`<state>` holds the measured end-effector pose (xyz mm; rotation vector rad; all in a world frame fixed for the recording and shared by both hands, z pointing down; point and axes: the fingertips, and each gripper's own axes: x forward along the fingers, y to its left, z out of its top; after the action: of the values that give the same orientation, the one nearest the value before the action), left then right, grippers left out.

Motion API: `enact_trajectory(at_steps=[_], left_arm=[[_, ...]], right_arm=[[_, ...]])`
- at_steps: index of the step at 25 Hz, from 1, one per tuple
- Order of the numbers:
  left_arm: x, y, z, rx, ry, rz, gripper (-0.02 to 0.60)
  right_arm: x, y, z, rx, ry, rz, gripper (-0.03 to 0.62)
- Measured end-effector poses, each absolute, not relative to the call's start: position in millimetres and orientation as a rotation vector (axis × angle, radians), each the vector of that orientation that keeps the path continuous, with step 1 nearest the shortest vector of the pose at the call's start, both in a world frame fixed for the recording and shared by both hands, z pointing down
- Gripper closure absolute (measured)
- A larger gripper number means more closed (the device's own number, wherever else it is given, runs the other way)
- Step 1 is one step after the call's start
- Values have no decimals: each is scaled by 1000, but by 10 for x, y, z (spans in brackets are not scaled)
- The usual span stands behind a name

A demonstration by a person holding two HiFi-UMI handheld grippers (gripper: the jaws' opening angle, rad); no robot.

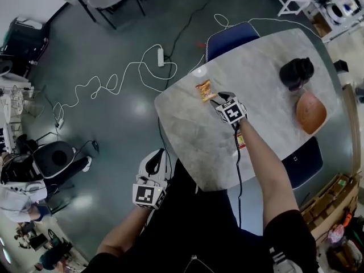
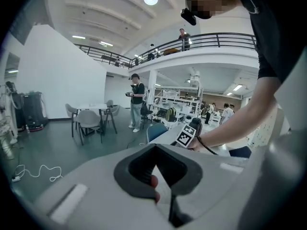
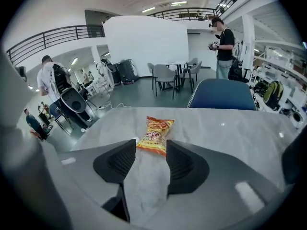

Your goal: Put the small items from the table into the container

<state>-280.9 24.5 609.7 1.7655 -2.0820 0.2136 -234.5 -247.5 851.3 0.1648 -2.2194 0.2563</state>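
Right tongs (image 1: 219, 98) are gaping at the snack packet (image 3: 156, 135), left tongs (image 2: 154, 148) closed, empty; nudging risks sliding it off the worktop (image 1: 267, 67) edge.

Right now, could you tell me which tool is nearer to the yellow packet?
Right. The right tool is over the table, open jaws almost at the packet; the left tool hangs off the table, beside the person, far from it.

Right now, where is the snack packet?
In the head view the snack packet lies near the table's left edge, just ahead of the tips of the open right gripper.
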Motion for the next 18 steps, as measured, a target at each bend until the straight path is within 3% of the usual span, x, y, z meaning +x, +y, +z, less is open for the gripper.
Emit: enact_trajectory(at_steps=[6,10,18], left_arm=[[-2935,523,6158,1681,-2101,240,578],[-3104,674,6222,1661,-2114,226,579],[-2920,338,6110,1775,-2078,206,578]], right_arm=[[-2591,-2539,8924,172,-2135,268,332],[-2733,-2351,8970,183,-2155,286,501],[-2482,-2198,8241,297,-2326,330,519]])
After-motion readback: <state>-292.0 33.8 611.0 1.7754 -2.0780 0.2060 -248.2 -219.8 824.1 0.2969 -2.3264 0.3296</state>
